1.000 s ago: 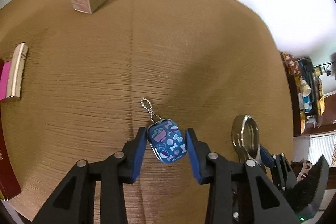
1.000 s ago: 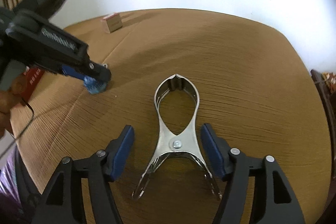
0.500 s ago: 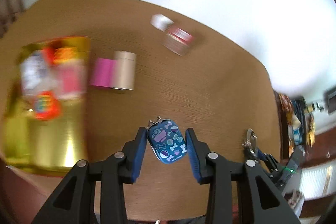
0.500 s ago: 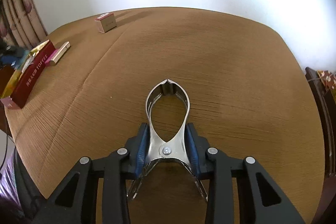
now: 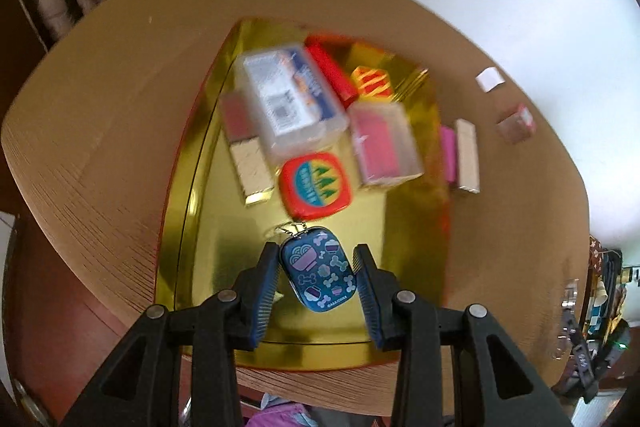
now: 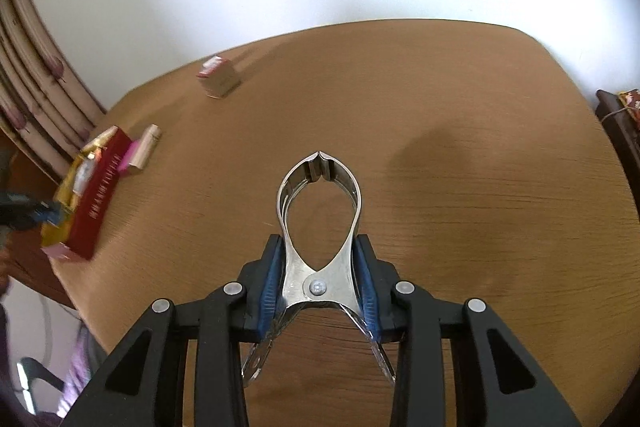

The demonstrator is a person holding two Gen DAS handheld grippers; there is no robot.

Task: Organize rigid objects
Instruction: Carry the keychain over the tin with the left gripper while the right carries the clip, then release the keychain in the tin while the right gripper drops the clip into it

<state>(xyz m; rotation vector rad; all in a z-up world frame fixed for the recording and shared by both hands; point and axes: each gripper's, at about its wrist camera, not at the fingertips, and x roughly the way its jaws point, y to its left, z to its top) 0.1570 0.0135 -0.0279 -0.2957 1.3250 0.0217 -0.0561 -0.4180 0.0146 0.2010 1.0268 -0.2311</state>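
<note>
Between my left gripper (image 5: 316,277) pads sits the blue tag (image 5: 319,274), a small flat tin-like plate with a bead chain at its far end. I judge it light, stiff and rather slick on its printed faces, so the hold belongs on its long edges, which is where the blue pads stand; whether they press it or stand just off it, I cannot tell. The left tongs hang tilted downward over the near part of the gold tray (image 5: 192,187). Just beyond the tag lies the red tin (image 5: 316,185), and farther still the clear boxes (image 5: 292,99) crowd the tray's far end.

My right gripper (image 6: 319,287) is closed tight on the steel clamp (image 6: 319,227), pads bearing on both flanks at the rivet. It looks heavier, rigid and smooth; the waist is the sound place to pinch. The tongs point forward over the table (image 6: 480,167), clamp nose away from me. Far left of them stands a small carton (image 6: 218,77).
</note>
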